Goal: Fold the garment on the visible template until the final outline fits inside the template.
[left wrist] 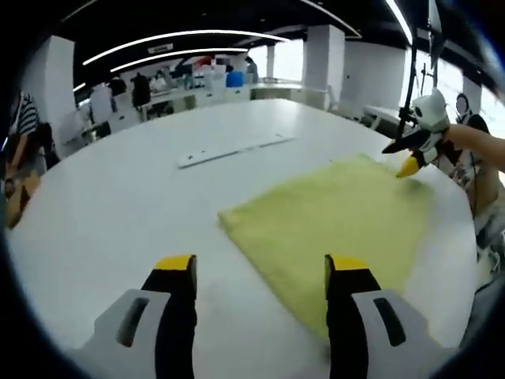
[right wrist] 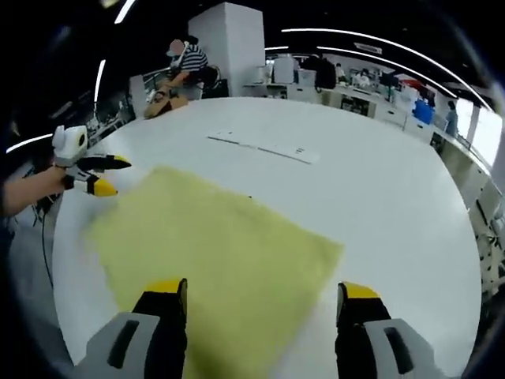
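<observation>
A yellow-green garment (left wrist: 339,217) lies flat on the round white table (left wrist: 118,213), folded to a rough rectangle. In the left gripper view my left gripper (left wrist: 261,268) stands open just above the table, its right jaw over the cloth's near edge and nothing between the jaws. My right gripper (left wrist: 398,158) comes in from the right at the cloth's far corner, jaws apart. In the right gripper view the garment (right wrist: 213,245) spreads under my open right gripper (right wrist: 260,290). My left gripper (right wrist: 117,177) hovers open at the cloth's left corner.
A long white flat strip (left wrist: 237,148) lies on the table beyond the garment (right wrist: 264,148). A person (right wrist: 185,63) stands at the far edge of the table. Desks and white pillars ring the room. The table rim (right wrist: 465,260) curves close on the right.
</observation>
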